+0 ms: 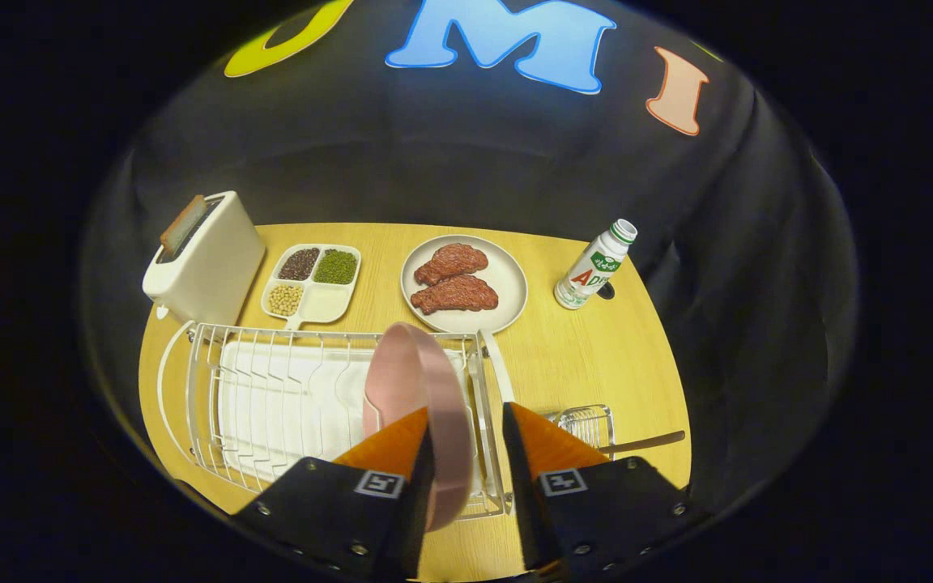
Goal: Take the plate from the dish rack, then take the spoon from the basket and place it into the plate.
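A pink plate stands on edge at the right end of the white wire dish rack. Its rim runs down between my gripper's fingers. The rim lies against the left finger, and a gap shows between it and the right finger, so the gripper is open. Whether the plate still rests in the rack's slots I cannot tell. Just right of the right finger sits a small wire basket on the wooden table. The spoon's handle sticks out of it to the right.
Beyond the rack stand a white toaster with bread in it, a divided tray of beans and a plate with two pieces of meat. A white bottle stands at the far right of the table.
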Available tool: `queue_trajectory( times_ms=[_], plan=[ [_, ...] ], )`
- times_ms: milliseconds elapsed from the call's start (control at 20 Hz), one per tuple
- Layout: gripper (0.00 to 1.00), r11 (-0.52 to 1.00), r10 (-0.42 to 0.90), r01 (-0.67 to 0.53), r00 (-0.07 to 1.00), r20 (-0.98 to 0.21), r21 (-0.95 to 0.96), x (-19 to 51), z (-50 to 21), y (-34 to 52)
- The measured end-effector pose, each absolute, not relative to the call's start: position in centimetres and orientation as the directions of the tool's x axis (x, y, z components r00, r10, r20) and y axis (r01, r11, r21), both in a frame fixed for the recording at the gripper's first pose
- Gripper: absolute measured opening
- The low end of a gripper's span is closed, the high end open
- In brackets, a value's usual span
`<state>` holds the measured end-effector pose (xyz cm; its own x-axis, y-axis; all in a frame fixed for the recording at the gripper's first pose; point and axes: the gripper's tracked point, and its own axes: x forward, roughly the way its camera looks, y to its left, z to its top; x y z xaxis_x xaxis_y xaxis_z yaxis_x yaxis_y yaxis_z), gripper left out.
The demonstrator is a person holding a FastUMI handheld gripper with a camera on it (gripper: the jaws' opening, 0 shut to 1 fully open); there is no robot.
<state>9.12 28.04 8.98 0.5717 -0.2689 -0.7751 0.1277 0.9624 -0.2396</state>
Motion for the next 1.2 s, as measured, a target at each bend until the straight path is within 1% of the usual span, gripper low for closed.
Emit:
queue_trajectory(
  times_ms=[100,150,200,250,300,450,750,900,1050,1200],
  plan=[
    [0.18,0.951,-0.307,0.149,0.562,-0.768,-0.271,9.4,8.3,28.0],
    [0.18,0.943,-0.329,0.152,0.56,-0.76,-0.296,9.1,8.4,27.8],
    [0.12,0.938,-0.342,0.153,0.567,-0.75,-0.312,9.5,8.5,28.2],
    [0.12,0.931,-0.359,0.154,0.558,-0.749,-0.332,9.3,9.2,28.8],
    [0.06,0.923,-0.375,0.146,0.555,-0.742,-0.356,9.1,8.8,28.7],
    [0.06,0.891,-0.427,0.123,0.556,-0.713,-0.437,9.1,9.6,29.8],
    [0.06,0.834,-0.512,0.145,0.563,-0.649,-0.532,9.3,12.5,29.8],
    [0.06,0.854,-0.489,0.167,0.58,-0.652,-0.492,9.1,14.0,29.4],
    [0.06,0.875,-0.449,0.162,0.62,-0.643,-0.455,8.3,16.4,28.5],
    [0.06,0.868,-0.462,0.188,0.646,-0.607,-0.46,6.3,19.3,25.9]
  ],
)
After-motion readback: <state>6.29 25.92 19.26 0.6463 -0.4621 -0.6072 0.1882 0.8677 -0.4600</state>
